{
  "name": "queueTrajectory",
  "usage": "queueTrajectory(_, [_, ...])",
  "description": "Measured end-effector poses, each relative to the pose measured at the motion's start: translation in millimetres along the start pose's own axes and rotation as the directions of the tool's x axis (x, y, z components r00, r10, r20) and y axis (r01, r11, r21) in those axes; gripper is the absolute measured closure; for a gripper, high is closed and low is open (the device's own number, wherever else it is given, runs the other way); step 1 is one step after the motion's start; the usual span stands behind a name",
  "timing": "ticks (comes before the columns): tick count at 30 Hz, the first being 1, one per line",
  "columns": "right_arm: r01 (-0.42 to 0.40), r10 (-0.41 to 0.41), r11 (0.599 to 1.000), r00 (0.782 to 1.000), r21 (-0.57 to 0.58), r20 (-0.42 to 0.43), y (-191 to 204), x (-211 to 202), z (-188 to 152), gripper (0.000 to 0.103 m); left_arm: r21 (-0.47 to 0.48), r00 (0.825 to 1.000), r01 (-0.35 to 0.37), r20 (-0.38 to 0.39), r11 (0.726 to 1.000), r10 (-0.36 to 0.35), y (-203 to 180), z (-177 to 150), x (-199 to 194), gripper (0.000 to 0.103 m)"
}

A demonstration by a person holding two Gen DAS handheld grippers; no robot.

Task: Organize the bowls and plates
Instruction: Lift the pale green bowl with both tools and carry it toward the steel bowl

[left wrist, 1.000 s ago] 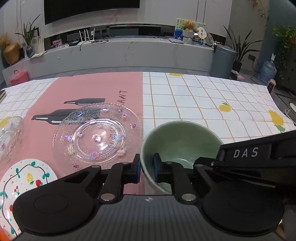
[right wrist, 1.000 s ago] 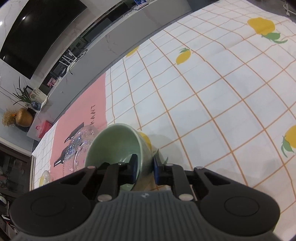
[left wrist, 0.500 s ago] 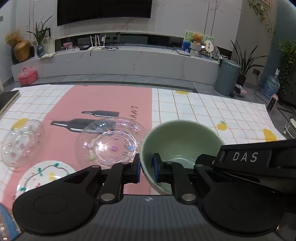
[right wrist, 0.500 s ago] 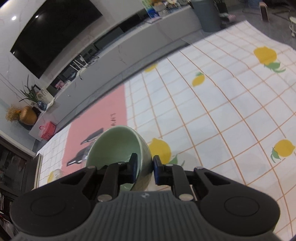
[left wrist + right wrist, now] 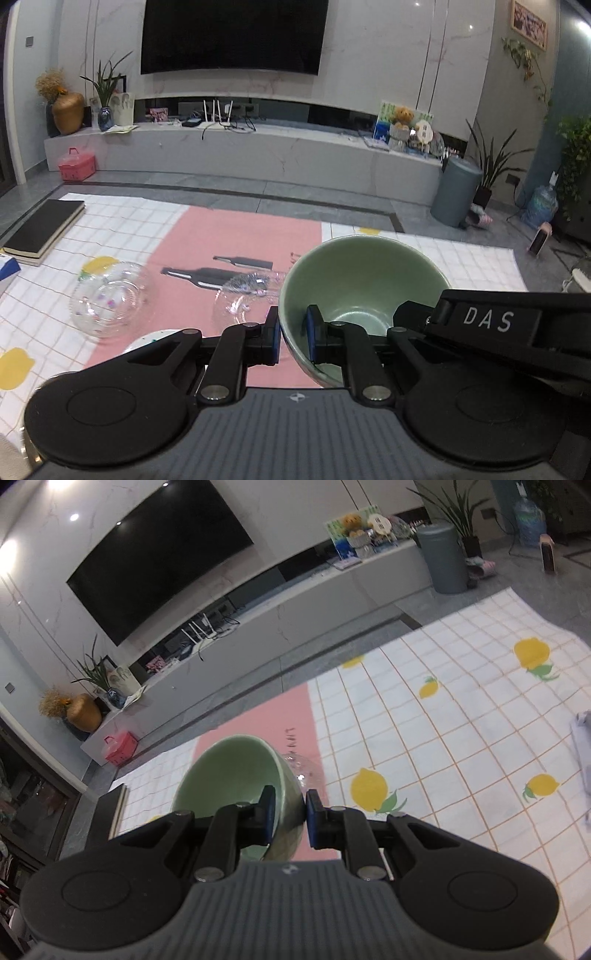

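Note:
A green bowl (image 5: 364, 284) is held in the air above the table by both grippers. My left gripper (image 5: 293, 334) is shut on its near left rim, and my right gripper (image 5: 290, 814) is shut on its right rim (image 5: 236, 771). The right gripper's body (image 5: 509, 325) shows at the right of the left wrist view. A clear glass plate (image 5: 245, 299) lies on the pink mat below the bowl, and it also shows in the right wrist view (image 5: 304, 770). A clear glass bowl (image 5: 110, 299) stands to the left. A white painted plate (image 5: 147, 338) peeks out behind my left finger.
A black notebook (image 5: 44, 229) lies at the table's far left, with a blue box (image 5: 7, 269) near it. The table's far edge runs along a grey floor. A grey cloth (image 5: 583, 746) lies at the right edge in the right wrist view.
Both grippers have lifted the green bowl up off the table and tipped the views upward. The plates below now look smaller and farther away.

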State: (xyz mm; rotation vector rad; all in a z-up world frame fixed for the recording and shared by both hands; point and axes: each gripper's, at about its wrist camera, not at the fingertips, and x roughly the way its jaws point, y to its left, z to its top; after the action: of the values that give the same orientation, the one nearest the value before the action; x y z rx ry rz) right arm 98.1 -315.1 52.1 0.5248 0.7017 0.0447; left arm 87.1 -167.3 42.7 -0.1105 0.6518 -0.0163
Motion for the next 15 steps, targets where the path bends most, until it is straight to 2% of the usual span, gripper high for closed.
queueTrajectory(3, [-0.010,0.010,1.000,1.000,-0.024,0.026,15,-26,1,0.088,-0.008,1.000,0.007,0.027,1.000,-0.007,6,8,-23,0.088])
queueTrajectory(9, [-0.055,0.057,0.996,0.998,-0.066,0.030,59,-60,-8,0.088,-0.039,0.997,-0.031,0.065,0.999,0.033,33,19,-66,0.088])
queueTrajectory(15, [-0.067,0.069,0.986,0.998,-0.152,0.009,120,-82,-25,0.088,-0.140,0.994,-0.052,0.083,0.989,0.064,78,24,-98,0.088])
